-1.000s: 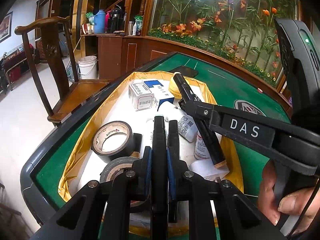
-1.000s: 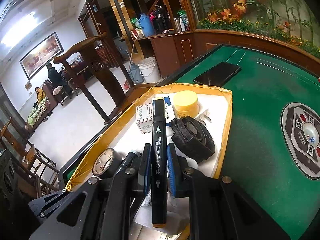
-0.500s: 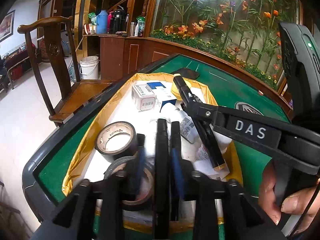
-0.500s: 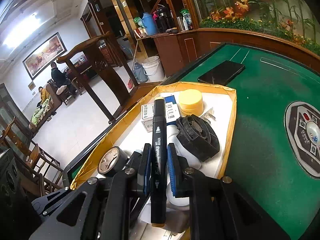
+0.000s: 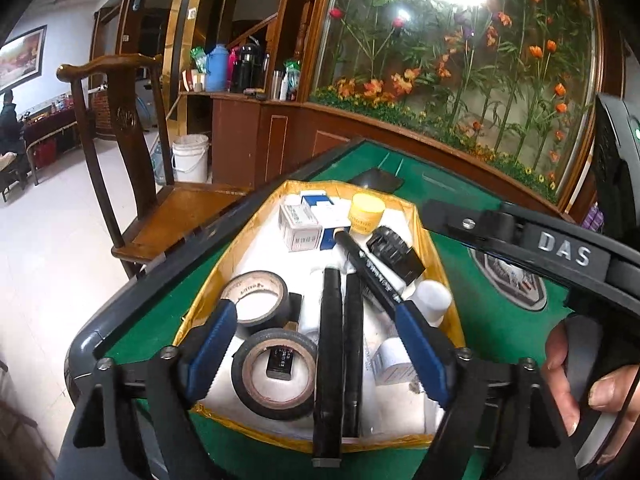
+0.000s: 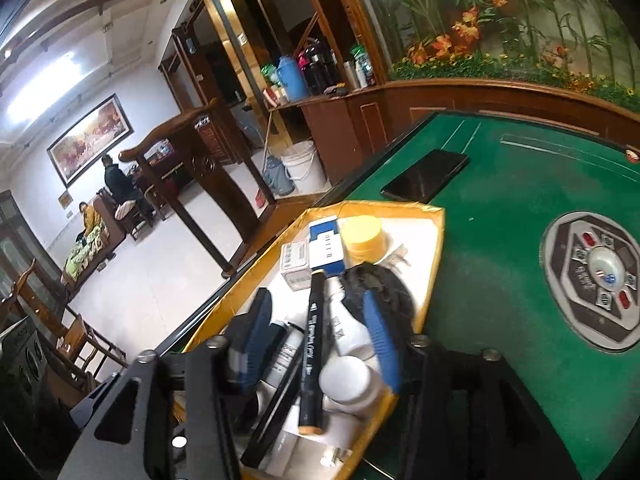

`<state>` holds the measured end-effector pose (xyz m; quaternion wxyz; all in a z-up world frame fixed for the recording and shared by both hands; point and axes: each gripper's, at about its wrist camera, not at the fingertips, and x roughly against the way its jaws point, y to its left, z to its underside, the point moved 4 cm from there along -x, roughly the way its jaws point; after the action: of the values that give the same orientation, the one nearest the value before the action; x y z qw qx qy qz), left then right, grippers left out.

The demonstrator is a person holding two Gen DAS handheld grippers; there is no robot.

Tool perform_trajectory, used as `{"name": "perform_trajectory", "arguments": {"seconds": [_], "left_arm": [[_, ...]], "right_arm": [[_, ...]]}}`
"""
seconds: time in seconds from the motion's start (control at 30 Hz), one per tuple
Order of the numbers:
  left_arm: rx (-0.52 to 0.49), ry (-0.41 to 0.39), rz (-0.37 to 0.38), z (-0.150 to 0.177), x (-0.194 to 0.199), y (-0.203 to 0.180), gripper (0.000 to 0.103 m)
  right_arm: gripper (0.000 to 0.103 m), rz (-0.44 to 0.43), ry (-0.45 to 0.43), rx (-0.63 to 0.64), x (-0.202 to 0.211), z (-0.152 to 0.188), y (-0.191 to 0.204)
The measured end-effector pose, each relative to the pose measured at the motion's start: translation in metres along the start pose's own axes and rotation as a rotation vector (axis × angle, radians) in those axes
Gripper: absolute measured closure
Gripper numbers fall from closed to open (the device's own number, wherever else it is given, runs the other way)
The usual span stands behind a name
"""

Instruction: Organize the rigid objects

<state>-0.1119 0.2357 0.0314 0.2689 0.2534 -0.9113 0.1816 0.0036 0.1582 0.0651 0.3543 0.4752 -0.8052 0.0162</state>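
A yellow-rimmed white tray [image 5: 452, 312] on the green table holds the objects. My left gripper [image 5: 320, 344] is open above it, with two black pens [image 5: 332, 352] lying loose in the tray between its jaws. My right gripper [image 6: 320, 332] is also open over the tray [image 6: 434, 220], and a black marker [image 6: 314, 344] lies released between its fingers, also seen in the left wrist view [image 5: 372, 272]. Two tape rolls [image 5: 276, 368], white bottles [image 6: 348, 380], small boxes [image 5: 300, 228], a yellow jar [image 5: 366, 216] and a black round part [image 5: 394, 248] lie in the tray.
A black phone [image 6: 426, 174] lies on the green felt beyond the tray. A round control panel [image 6: 600, 276] sits in the table's middle. A wooden chair [image 5: 160, 200] stands beside the table's left edge. The right gripper's body [image 5: 560, 248] crosses the left wrist view.
Both grippers have opened. The left let go of the two black pens and the right let go of the black marker; all now lie in the tray. Both grippers drew back slightly.
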Motion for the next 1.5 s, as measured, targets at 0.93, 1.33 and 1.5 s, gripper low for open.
{"name": "perform_trajectory", "arguments": {"seconds": [0.93,1.33,1.5], "left_arm": [[-0.233,-0.047,-0.175,0.007,0.042,-0.04,0.001],[-0.272,-0.083,-0.242,0.022,0.041,-0.054,0.001],[-0.282,-0.057,-0.226,0.029,0.032,-0.064,0.001]], "right_arm": [[0.009,0.247,-0.121,0.037,0.112,0.07,-0.1],[0.009,0.257,-0.12,0.114,0.11,0.075,-0.081],[0.009,0.258,-0.107,0.108,0.109,0.076,-0.082]]}}
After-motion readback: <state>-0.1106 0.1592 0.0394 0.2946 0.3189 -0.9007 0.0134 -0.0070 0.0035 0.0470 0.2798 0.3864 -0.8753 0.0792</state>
